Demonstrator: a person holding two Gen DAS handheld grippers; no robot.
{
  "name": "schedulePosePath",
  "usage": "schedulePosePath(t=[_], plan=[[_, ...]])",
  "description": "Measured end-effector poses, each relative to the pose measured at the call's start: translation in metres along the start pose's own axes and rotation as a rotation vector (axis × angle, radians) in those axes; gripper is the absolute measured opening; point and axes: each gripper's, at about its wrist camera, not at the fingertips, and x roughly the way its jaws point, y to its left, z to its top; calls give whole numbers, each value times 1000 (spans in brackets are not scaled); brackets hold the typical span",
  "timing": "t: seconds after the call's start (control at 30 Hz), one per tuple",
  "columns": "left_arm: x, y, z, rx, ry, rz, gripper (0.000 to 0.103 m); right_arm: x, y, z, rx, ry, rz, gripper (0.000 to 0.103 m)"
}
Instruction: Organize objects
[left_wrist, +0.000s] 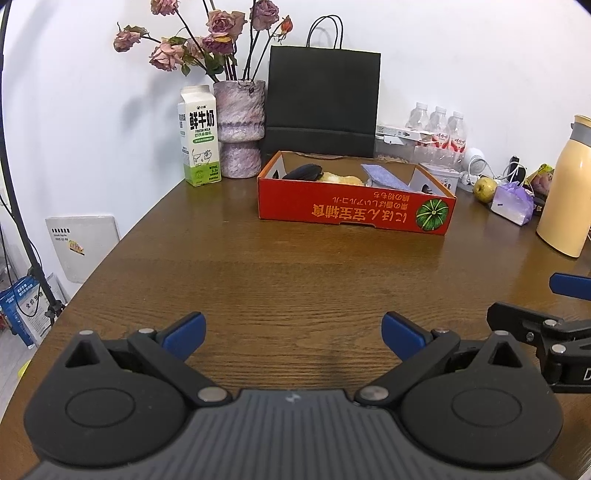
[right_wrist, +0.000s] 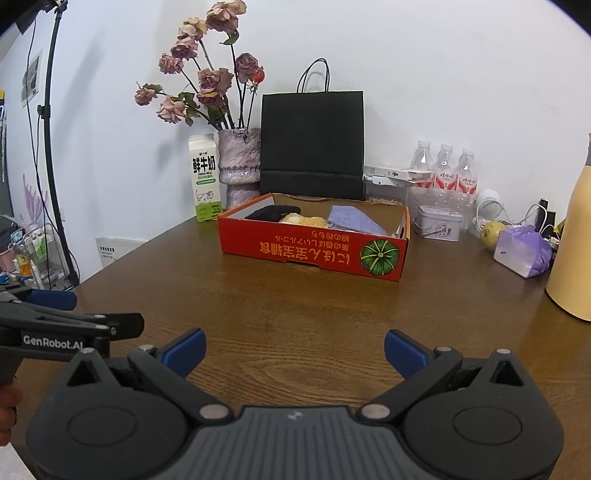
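Grippers: left gripper (left_wrist: 293, 334) and right gripper (right_wrist: 294, 349) spread wide, empty | red box (left_wrist: 354, 210) far ahead on table (left_wrist: 295, 280), long axis left-right | distance similar for both.

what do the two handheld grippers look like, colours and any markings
Both match: the left gripper and right gripper have black linkage arms with silver pivot pins, round black housings, a ribbed grey centre and blue finger pads. White GenRobot.AI lettering marks the left one's side.

Box (right_wrist: 314, 251) mid-counter (right_wrist: 295, 314), carton (right_wrist: 204, 179) and vase (right_wrist: 239, 166) behind-left, bag (right_wrist: 312, 144) directly behind, bottles (right_wrist: 445, 170) behind-right, flask (right_wrist: 570, 240) far right.
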Motion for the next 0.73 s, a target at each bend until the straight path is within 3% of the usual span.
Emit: schedulePosePath(t=[0.73], plan=[[0,-1,0,12,6,-8,103,0,-1,-1,0,0,1,103]])
